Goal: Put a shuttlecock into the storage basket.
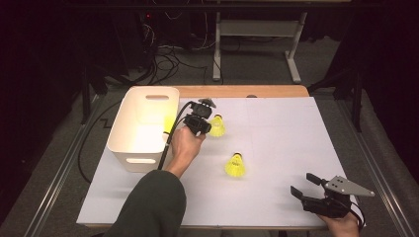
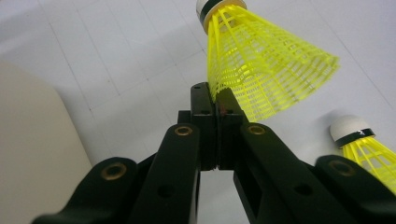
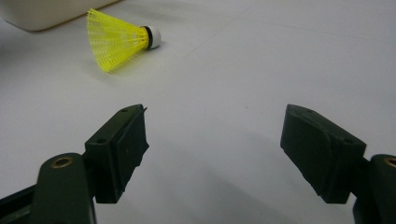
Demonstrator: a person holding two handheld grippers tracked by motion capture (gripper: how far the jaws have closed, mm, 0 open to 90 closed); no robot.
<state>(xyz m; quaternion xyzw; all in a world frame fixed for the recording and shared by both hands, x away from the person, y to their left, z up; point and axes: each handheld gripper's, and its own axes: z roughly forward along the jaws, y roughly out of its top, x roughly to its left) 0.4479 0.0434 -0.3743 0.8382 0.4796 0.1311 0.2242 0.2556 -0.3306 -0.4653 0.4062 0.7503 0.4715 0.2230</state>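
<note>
Your left gripper has its jaws pressed together on the net edge of one yellow shuttlecock. It sits just beside the white bin, on the white table, and I can't tell if it is lifted yet. A second shuttlecock lies in the middle of the table, not touched. Your right gripper rests near the front edge, jaws wide apart, holding nothing. It looks like both shuttlecocks have yet to go in the bin.
</note>
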